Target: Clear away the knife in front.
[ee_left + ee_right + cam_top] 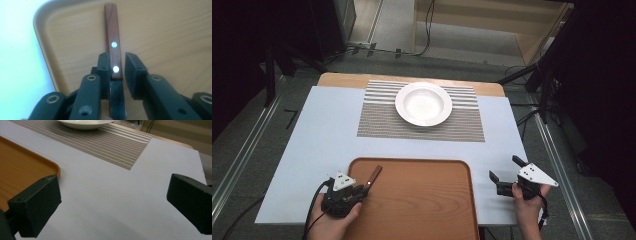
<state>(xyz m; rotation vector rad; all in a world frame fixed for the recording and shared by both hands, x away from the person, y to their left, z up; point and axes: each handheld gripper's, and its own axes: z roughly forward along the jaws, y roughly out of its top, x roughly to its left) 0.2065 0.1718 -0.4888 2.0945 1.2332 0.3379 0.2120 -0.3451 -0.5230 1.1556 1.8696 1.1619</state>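
A knife with a reddish-brown wooden handle [374,176] [113,42] and two pale rivets points away from me over the near left corner of a wooden tray [422,200] [162,37]. My left gripper [363,189] [117,62] is shut on the knife where the handle meets the blade, and the blade runs back between the jaws. My right gripper [503,167] [112,195] hovers open, jaws wide apart, over the bare white table just right of the tray [15,170], with nothing between its fingers.
A white deep plate [423,103] [82,123] stands on a striped grey placemat [377,125] [112,145] at the far middle of the white table [322,135]. Cables and metal rails run along the floor around the table.
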